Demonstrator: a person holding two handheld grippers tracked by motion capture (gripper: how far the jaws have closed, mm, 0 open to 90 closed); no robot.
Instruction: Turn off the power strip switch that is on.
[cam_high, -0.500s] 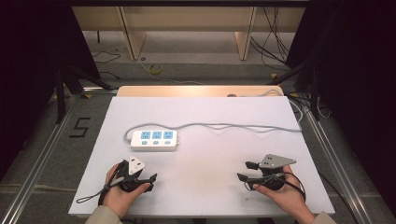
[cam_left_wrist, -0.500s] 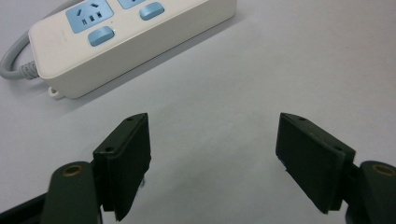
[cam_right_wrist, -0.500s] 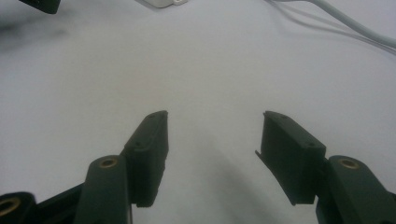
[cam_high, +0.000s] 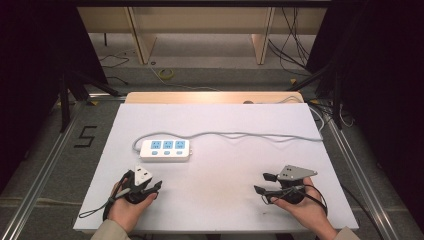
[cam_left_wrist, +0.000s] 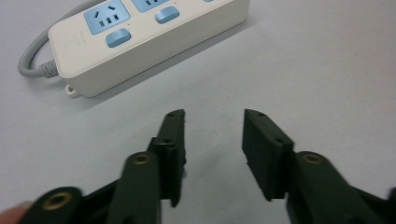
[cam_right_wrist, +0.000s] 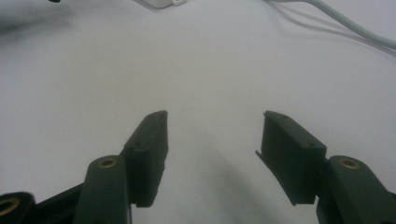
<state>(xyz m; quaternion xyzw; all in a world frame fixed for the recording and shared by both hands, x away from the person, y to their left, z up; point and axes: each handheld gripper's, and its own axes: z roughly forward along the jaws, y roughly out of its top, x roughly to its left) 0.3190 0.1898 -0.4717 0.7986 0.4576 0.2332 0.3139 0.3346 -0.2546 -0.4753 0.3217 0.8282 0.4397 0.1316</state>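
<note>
I see the power strip (cam_high: 165, 150) just ahead of my left gripper (cam_high: 151, 187), long axis crosswise; right gripper (cam_high: 264, 183) well apart; both jaws apart, empty

The power strip (cam_left_wrist: 140, 42) is cut off by the top edge in the left gripper view, its third socket hidden, and its cable (cam_right_wrist: 345, 23) blurs at the right gripper view's edge.

You have one white plastic power strip (cam_high: 165, 150) with three blue outlets, one grey cable (cam_high: 250, 135), and two black two-jaw grippers (cam_high: 150, 188).
</note>
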